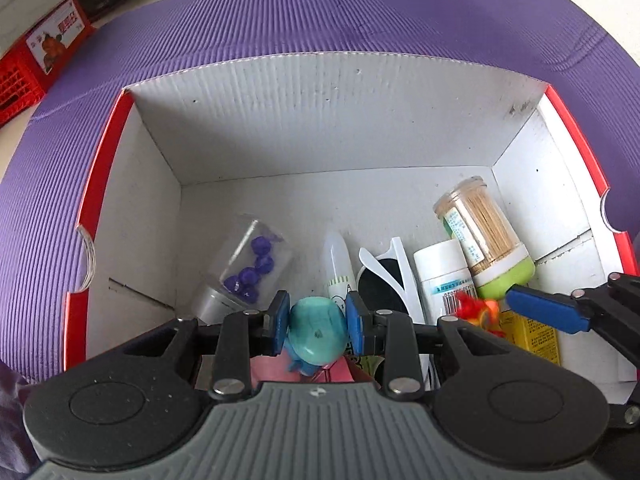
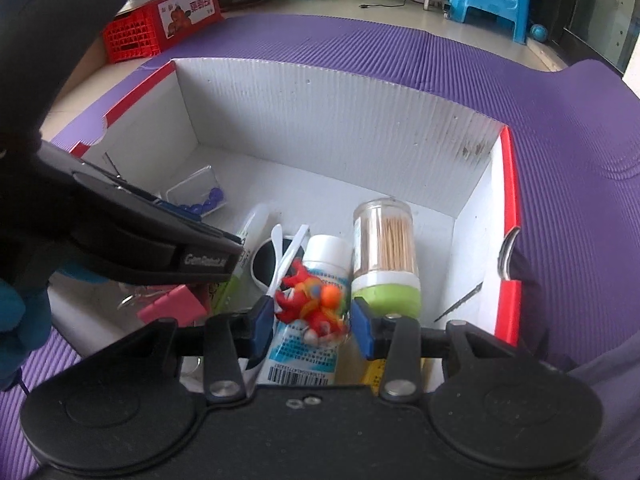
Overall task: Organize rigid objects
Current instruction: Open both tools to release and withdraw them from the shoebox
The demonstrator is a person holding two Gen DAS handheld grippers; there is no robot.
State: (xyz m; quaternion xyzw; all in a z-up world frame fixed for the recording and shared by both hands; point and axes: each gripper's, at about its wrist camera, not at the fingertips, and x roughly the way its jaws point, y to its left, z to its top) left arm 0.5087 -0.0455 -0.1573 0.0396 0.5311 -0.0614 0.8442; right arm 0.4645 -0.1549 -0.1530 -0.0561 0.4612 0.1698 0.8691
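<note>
1. Two tools are hanging over one white cardboard box [image 1: 320, 120] with red edges, which is sitting on a purple ribbed mat [image 1: 280, 12].
2. Far left in the box, a clear plastic cup [image 1: 248, 264] is lying on its side with small purple pieces inside.
3. Next along, the left tool [image 1: 318, 324] is gripping a teal figurine [image 1: 316, 330] between its blue pads, both pads pressing on its sides, just above a pink item on the box floor.
4. Just behind that figurine, a white tube [image 1: 339, 264] is lying beside white-framed sunglasses [image 1: 384, 280].
5. Further right, a white bottle [image 1: 442, 272] with a blue label is lying touching a toothpick jar [image 1: 484, 240] with a green base, which is leaning over it.
6. Rightmost, the right tool [image 2: 312, 320] is standing partly open around a red and orange toy [image 2: 312, 300]; the left pad is touching it, and a small gap is showing at the right pad, so I cannot tell whether it is gripped. The toy is sitting over the white bottle.
</note>
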